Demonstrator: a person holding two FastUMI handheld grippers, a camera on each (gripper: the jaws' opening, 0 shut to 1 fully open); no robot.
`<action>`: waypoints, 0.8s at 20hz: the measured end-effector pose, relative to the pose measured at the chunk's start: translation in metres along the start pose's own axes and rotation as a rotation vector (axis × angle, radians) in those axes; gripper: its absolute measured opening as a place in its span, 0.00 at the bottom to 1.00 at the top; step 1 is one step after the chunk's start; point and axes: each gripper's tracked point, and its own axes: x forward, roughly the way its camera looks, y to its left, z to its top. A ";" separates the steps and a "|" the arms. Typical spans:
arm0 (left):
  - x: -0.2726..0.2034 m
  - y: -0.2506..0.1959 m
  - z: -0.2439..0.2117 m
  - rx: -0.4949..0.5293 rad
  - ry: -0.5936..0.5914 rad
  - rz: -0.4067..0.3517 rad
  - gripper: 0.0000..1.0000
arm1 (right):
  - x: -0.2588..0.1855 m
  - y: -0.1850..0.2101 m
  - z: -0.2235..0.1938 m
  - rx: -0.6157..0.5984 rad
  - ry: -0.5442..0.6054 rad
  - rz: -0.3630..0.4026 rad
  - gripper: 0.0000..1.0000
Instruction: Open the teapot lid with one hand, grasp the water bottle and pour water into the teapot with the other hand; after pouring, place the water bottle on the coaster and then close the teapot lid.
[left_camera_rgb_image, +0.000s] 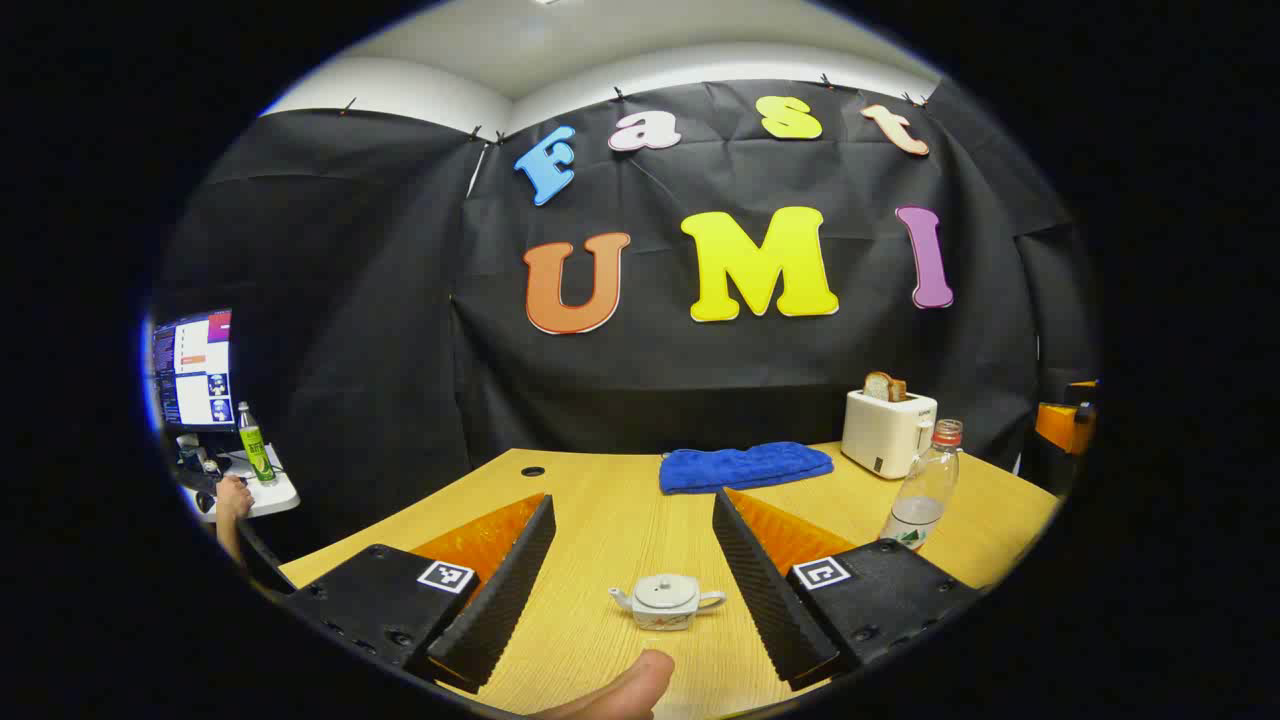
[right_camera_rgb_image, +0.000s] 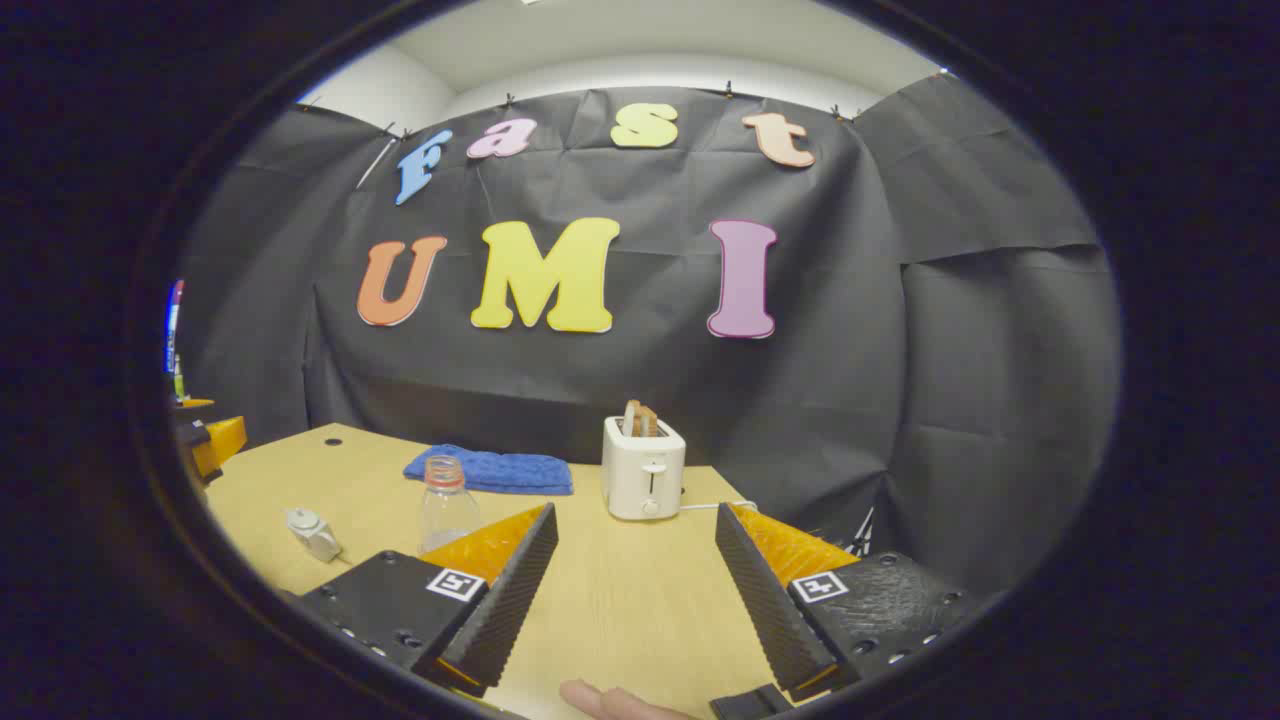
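Note:
A small white teapot (left_camera_rgb_image: 668, 601) with its lid on stands on the wooden table (left_camera_rgb_image: 610, 510), straight ahead of my open left gripper (left_camera_rgb_image: 633, 590) and between its two fingers in the picture, still some way off. A clear water bottle (left_camera_rgb_image: 924, 487), part full and without a cap, stands to the right beside the left gripper's right finger. In the right gripper view the bottle (right_camera_rgb_image: 446, 505) stands just beyond the left finger of my open right gripper (right_camera_rgb_image: 635, 600), and the teapot (right_camera_rgb_image: 313, 533) sits farther left. Nothing lies between either gripper's fingers.
A white toaster (right_camera_rgb_image: 643, 468) with bread in its slots stands at the back of the table, with a folded blue towel (right_camera_rgb_image: 492, 470) to its left. The other gripper (right_camera_rgb_image: 212, 440) shows at the far left edge. A monitor and a green bottle (left_camera_rgb_image: 254, 444) stand on a side desk.

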 end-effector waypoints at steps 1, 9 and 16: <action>0.000 0.003 -0.001 0.003 0.005 0.009 0.99 | 0.001 -0.001 -0.001 -0.007 -0.001 -0.002 0.95; 0.001 0.002 -0.007 -0.018 0.020 0.003 1.00 | 0.005 0.006 -0.001 -0.118 -0.038 -0.008 0.95; 0.007 -0.004 -0.008 -0.008 0.005 -0.014 1.00 | 0.007 0.011 -0.004 -0.081 -0.017 0.034 0.98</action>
